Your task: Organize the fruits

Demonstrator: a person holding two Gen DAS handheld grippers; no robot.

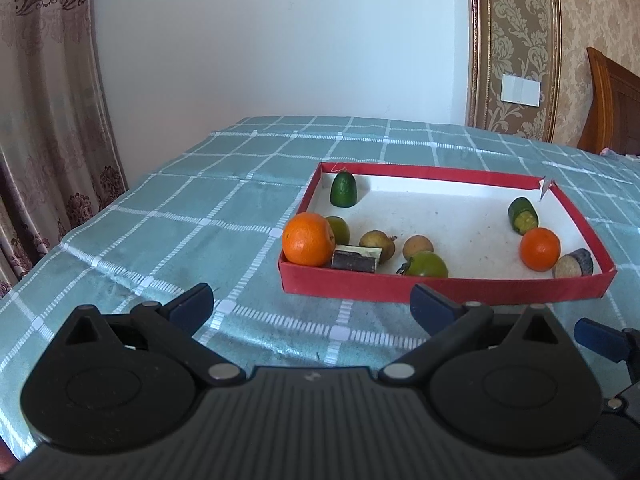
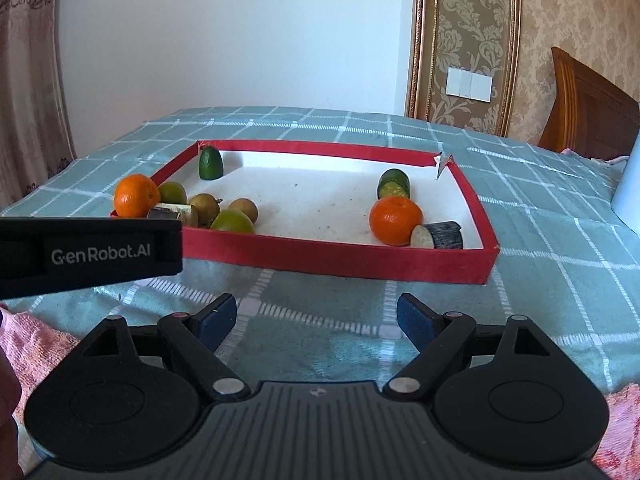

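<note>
A red-rimmed tray (image 1: 440, 290) with a white floor lies on the teal checked cloth. At its left end sit an orange (image 1: 308, 240), green fruits (image 1: 426, 265), brown fruits (image 1: 376, 242) and a dark-skinned cut piece (image 1: 354, 260). At its right end are a second orange (image 2: 395, 214), a cut cucumber piece (image 2: 394, 185) and another dark cut piece (image 2: 440, 235). A cucumber end (image 2: 210, 164) stands in the far left corner. My left gripper (image 1: 312, 306) hangs open in front of the tray with nothing between its fingers. My right gripper (image 2: 318, 316) is also open, with nothing held.
The left gripper's black body (image 2: 92, 256) crosses the left of the right wrist view. A pink cloth (image 2: 36, 344) lies at the near edge. A white object (image 2: 628, 192) stands at far right, a wooden headboard (image 2: 588, 112) behind it, and curtains (image 1: 44, 140) at left.
</note>
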